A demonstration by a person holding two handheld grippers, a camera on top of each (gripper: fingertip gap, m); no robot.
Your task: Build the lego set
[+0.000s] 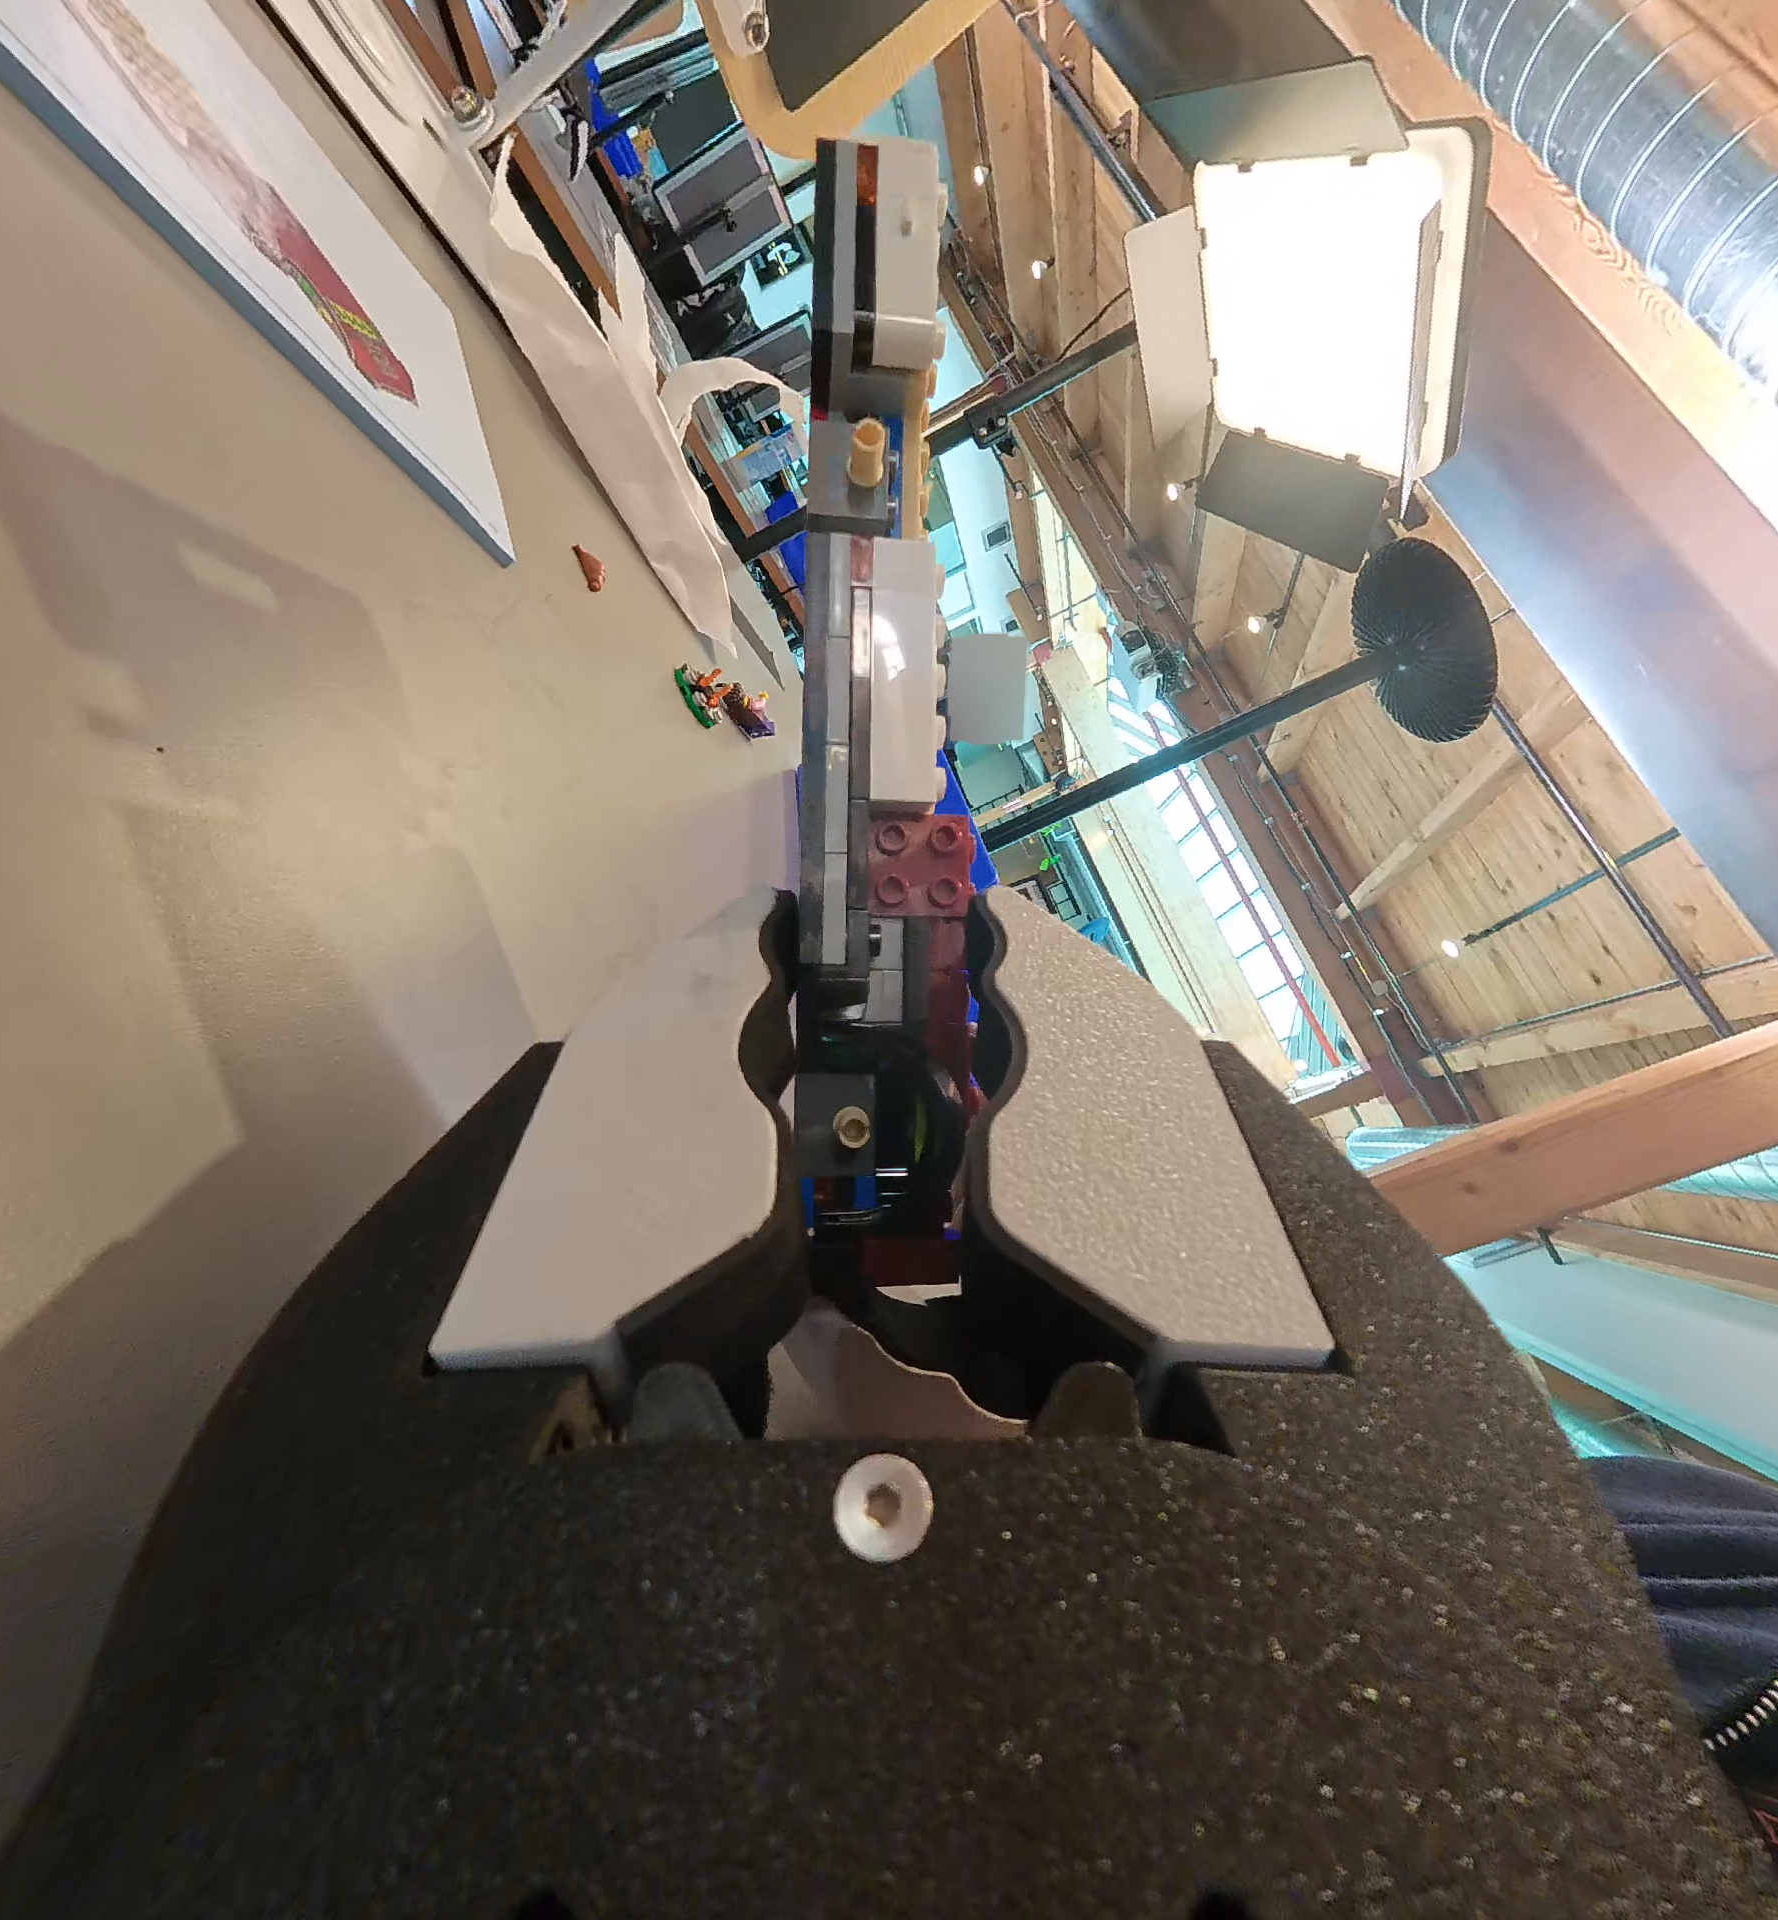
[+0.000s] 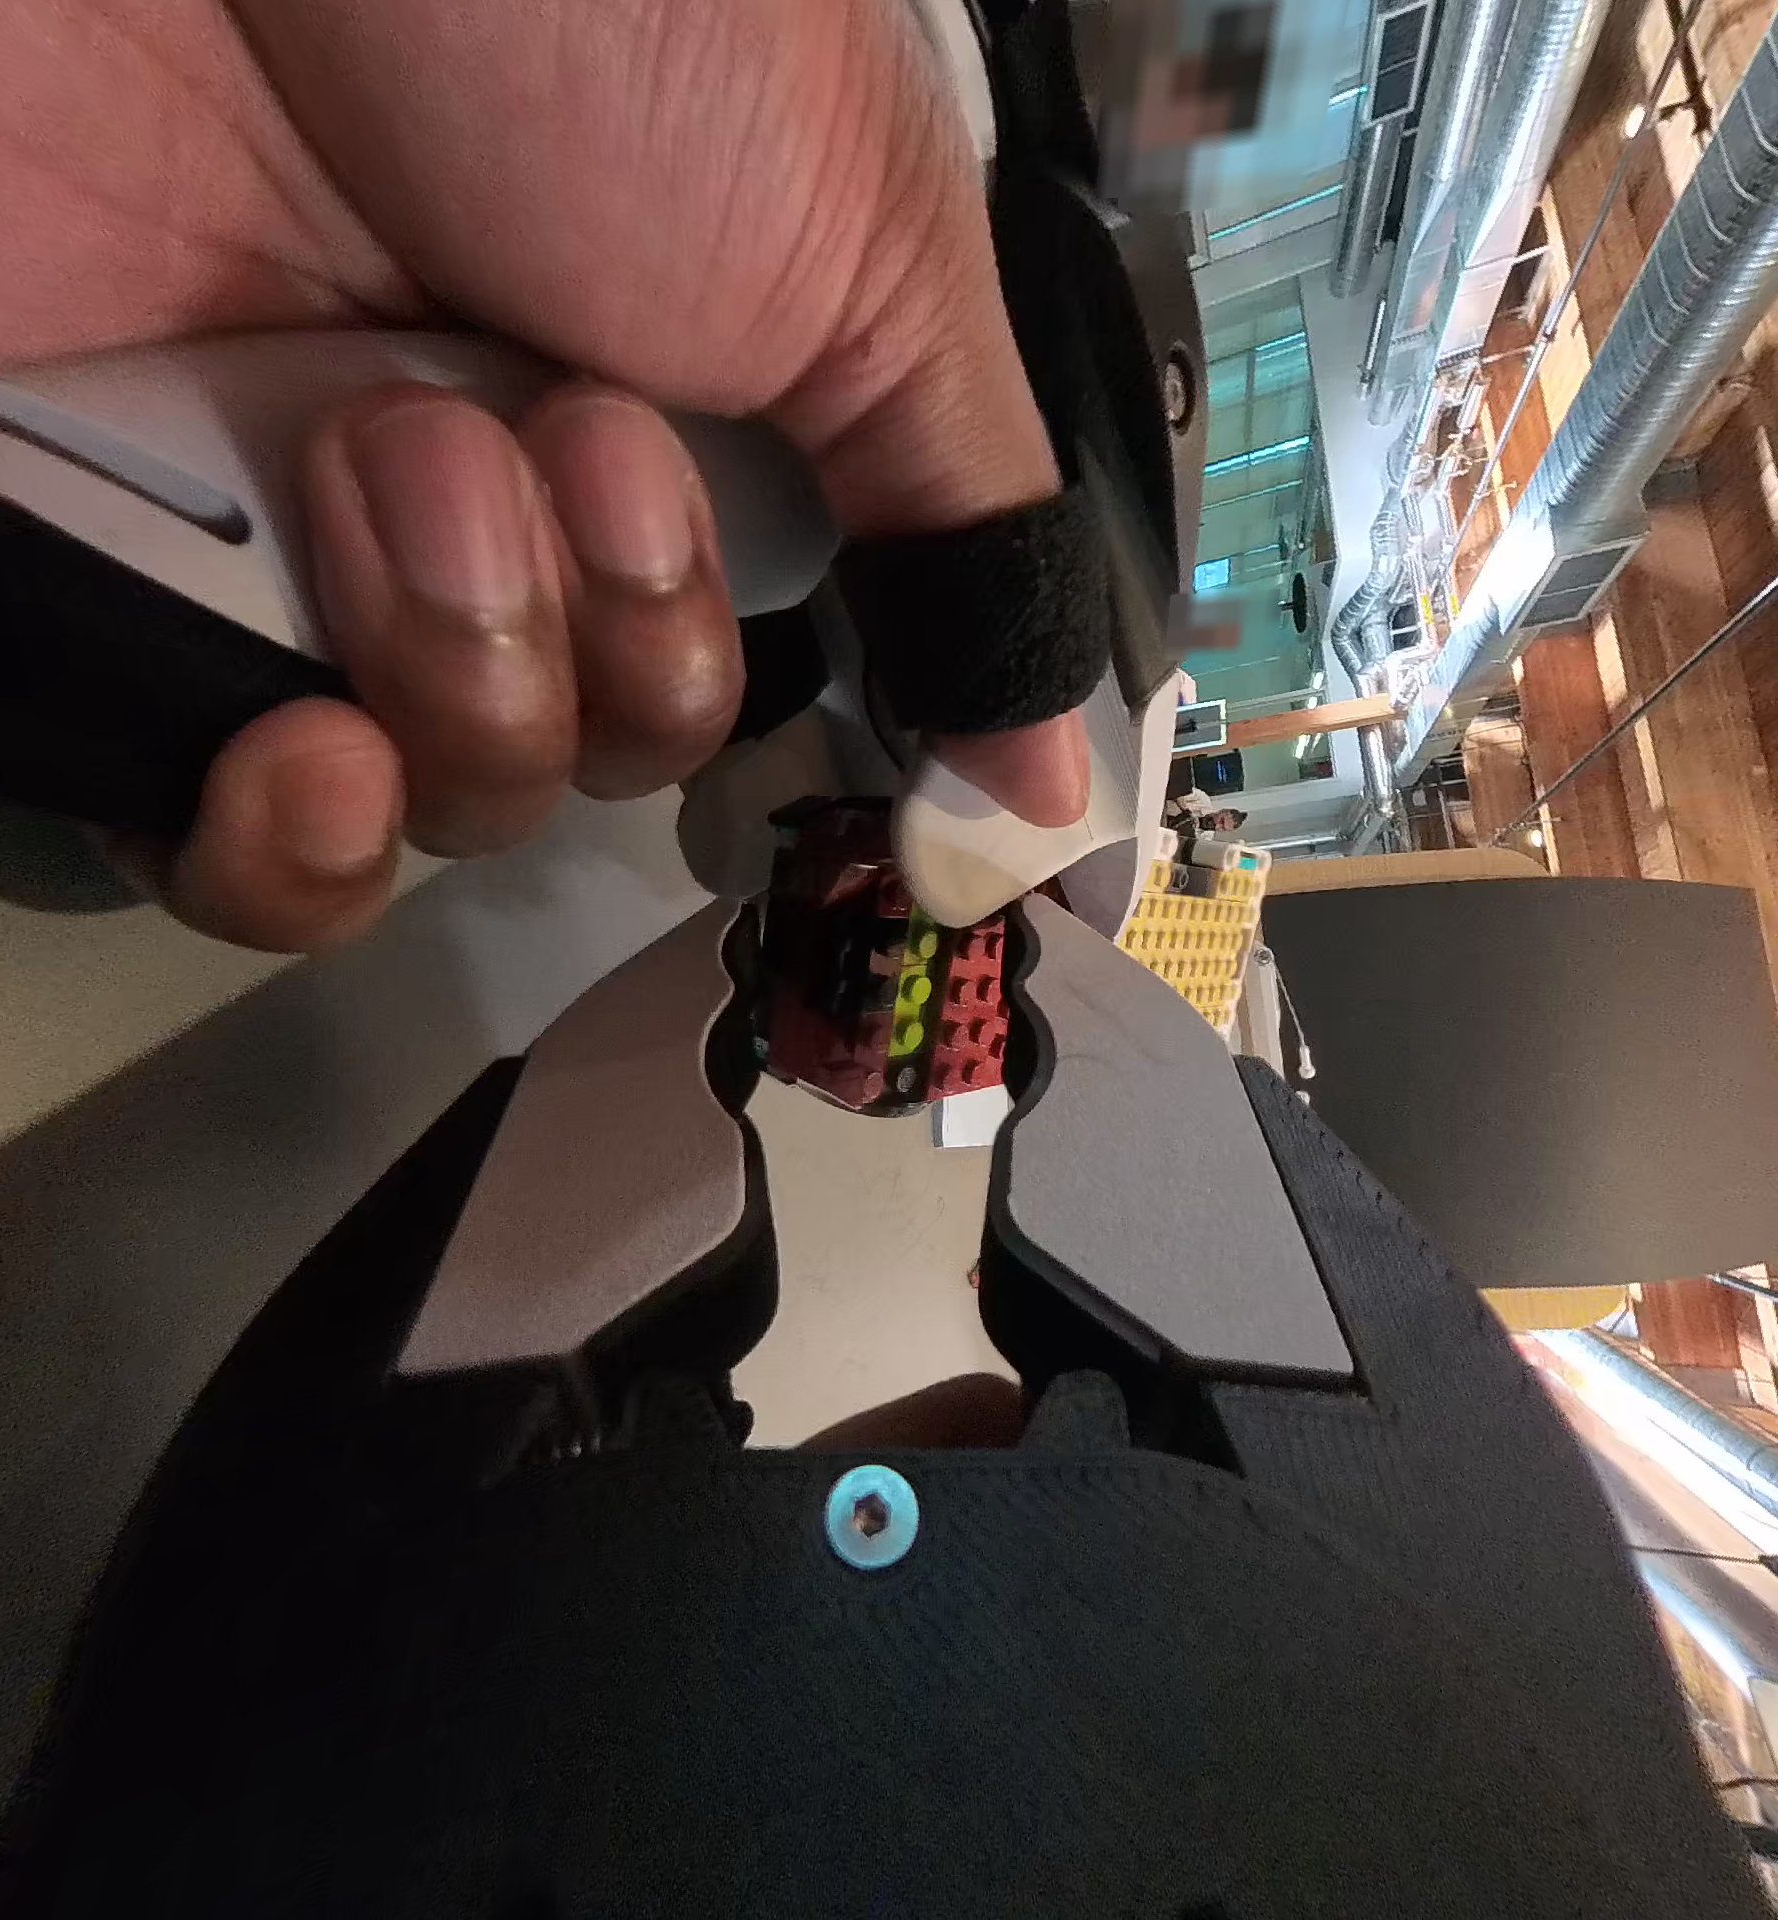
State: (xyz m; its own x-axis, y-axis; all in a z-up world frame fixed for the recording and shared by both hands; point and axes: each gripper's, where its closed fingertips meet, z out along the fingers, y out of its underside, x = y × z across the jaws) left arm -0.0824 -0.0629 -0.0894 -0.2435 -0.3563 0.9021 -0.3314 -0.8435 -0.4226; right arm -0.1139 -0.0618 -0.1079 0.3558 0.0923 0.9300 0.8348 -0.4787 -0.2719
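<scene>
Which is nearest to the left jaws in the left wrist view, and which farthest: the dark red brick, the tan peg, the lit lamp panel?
1. Dark red brick, just beyond the jaw tips.
2. Tan peg, farther up the brick model.
3. Lit lamp panel, upper right, behind the model.

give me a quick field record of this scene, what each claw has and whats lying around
left claw: shut on a brick model of grey, white and dark red pieces, lifted clear of the table
right claw: at the model's dark red and lime end; grip cannot be told
hand: wrapped around the left claw's handle
on table: small green-based brick figure, brown cone piece, printed sheet, torn paper
overhead: lit lamp panel
</scene>
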